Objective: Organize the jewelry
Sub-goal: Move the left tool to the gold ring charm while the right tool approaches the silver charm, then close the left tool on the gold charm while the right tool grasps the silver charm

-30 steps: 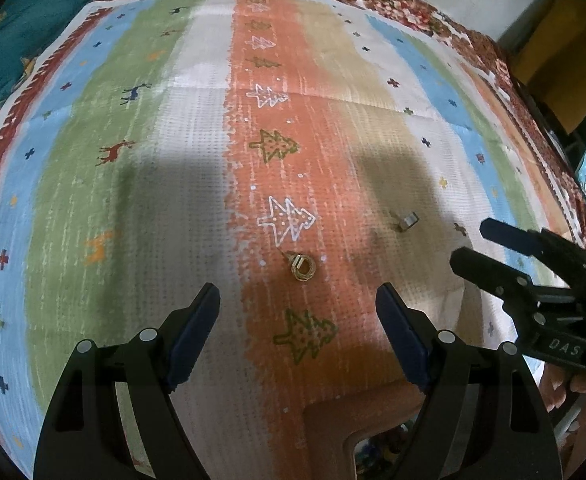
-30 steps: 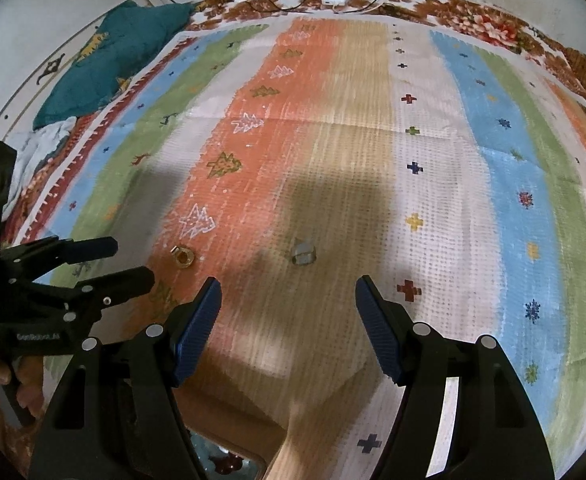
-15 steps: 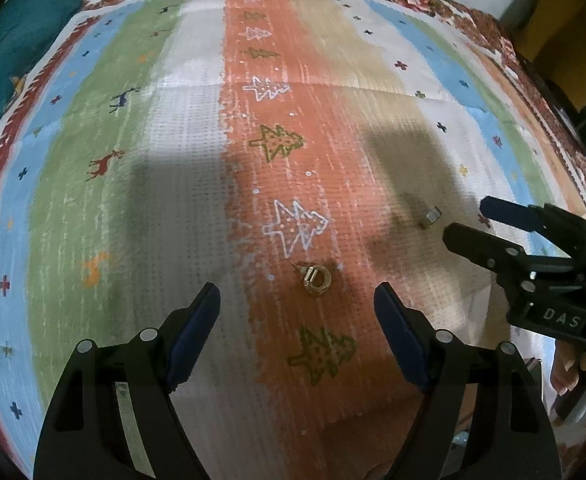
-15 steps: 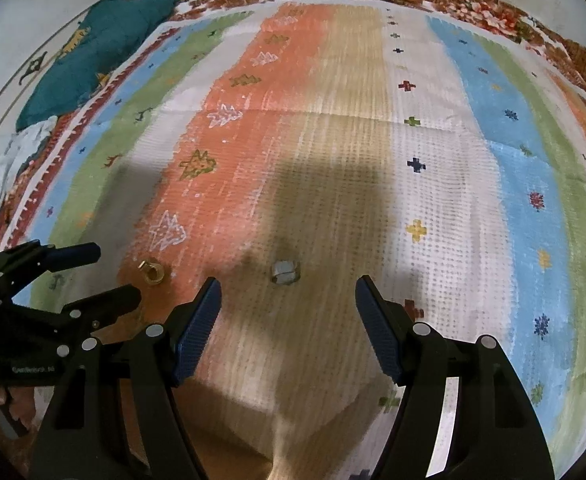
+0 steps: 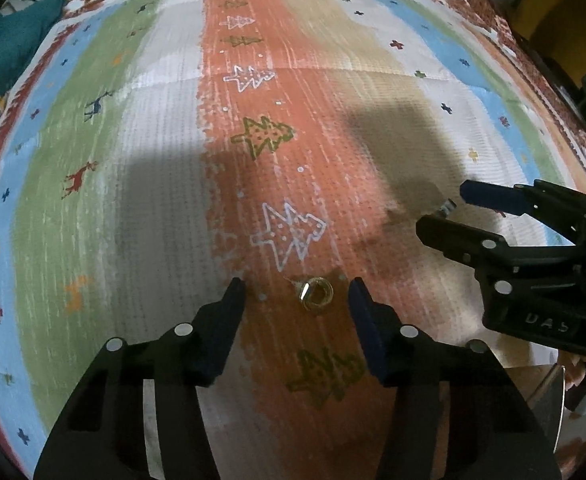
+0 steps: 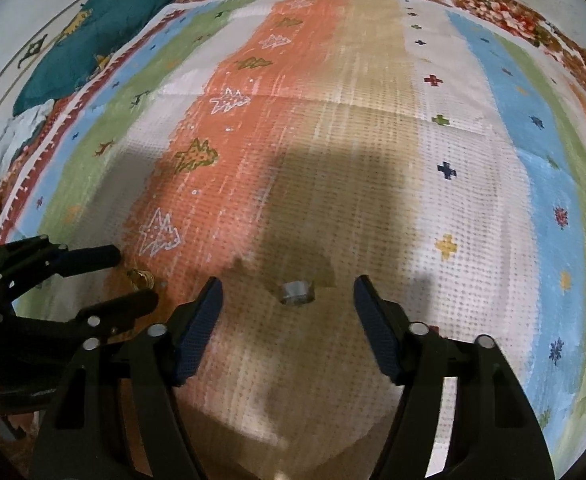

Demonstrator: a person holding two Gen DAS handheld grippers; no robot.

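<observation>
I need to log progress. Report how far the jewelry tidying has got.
Nothing looks sorted yet. The gold ring and silver ring both lie loose on the striped cloth. In hand: the left gripper is closing around the gold ring, the right gripper around the silver one, neither gripping yet. Left: grip, lift and store both.

Looks like a home bedroom. Striped bedspread [image 6: 373,140] with trees and deer spread wide, floral border beyond. Teal cushion [image 6: 93,36] at its left edge, by a pale wall.
</observation>
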